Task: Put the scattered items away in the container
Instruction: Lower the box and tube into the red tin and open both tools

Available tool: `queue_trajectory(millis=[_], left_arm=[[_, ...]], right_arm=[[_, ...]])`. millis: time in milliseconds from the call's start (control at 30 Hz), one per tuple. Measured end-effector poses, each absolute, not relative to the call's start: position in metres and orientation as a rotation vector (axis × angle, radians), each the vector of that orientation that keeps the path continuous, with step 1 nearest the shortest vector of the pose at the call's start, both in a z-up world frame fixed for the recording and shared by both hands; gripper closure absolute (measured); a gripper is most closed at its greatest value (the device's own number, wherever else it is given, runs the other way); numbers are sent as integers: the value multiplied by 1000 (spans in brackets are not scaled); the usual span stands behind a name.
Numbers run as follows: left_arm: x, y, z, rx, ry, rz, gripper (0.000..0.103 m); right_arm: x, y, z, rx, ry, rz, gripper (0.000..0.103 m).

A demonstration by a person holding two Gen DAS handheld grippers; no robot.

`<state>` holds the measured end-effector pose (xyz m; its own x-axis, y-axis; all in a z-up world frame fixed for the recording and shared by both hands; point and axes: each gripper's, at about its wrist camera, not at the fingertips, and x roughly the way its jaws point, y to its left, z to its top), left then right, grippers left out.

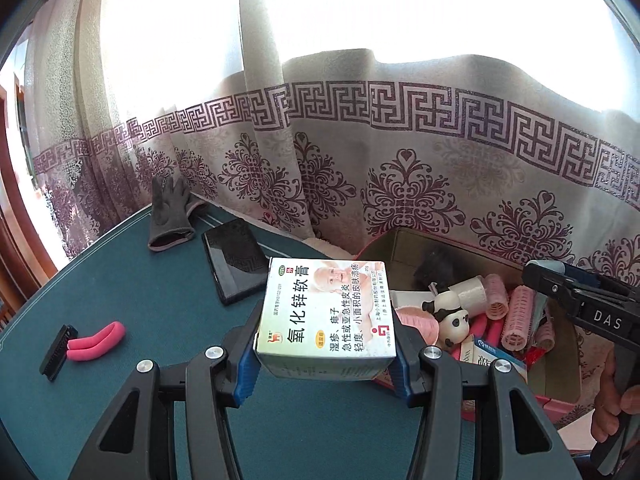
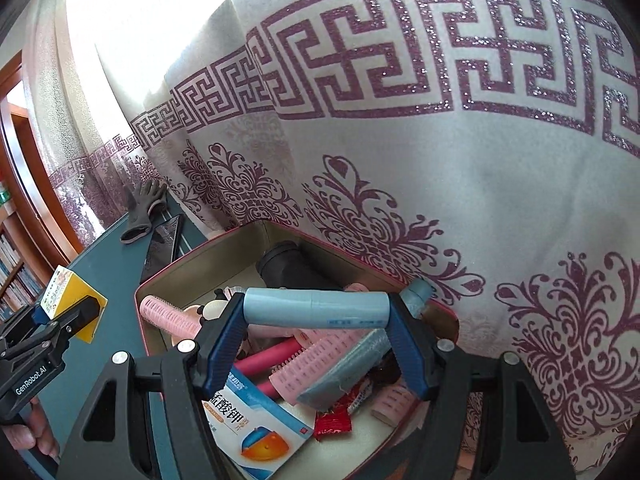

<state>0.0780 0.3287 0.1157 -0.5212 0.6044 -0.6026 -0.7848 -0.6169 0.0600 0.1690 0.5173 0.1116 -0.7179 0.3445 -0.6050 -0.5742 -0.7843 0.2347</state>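
My left gripper [image 1: 326, 364] is shut on a white ointment box [image 1: 326, 312] with Chinese print, held above the green table [image 1: 120, 300] just left of the container [image 1: 560, 380]. The same box [image 2: 64, 294] shows yellow-sided in the right wrist view, in the left gripper [image 2: 60, 320]. My right gripper [image 2: 316, 318] is shut on a light-blue tube [image 2: 316, 306], held crosswise over the open pink-rimmed box container [image 2: 160, 276]. Inside lie pink hair rollers [image 2: 316, 360], a panda figure [image 1: 452, 316] and a medicine carton [image 2: 256, 428]. The right gripper [image 1: 580, 304] shows at the left wrist view's right edge.
On the table lie a pink foam curler [image 1: 96, 340] with a black comb piece [image 1: 58, 352], a black phone [image 1: 234, 264] and a dark glove [image 1: 170, 212]. A patterned curtain [image 1: 400, 152] hangs right behind the table and container. A hand [image 1: 612, 400] grips the right tool.
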Motion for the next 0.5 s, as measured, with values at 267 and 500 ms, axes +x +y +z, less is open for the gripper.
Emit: queue_trajectory(millis=[267,500], left_arm=[[81,354,121,-671,434,2123,49],[82,373,124,-668,425,2091,49]], right_arm=[[173,526,112,-732,566,2446,31],[172,527,109,-743,565,2459,31]])
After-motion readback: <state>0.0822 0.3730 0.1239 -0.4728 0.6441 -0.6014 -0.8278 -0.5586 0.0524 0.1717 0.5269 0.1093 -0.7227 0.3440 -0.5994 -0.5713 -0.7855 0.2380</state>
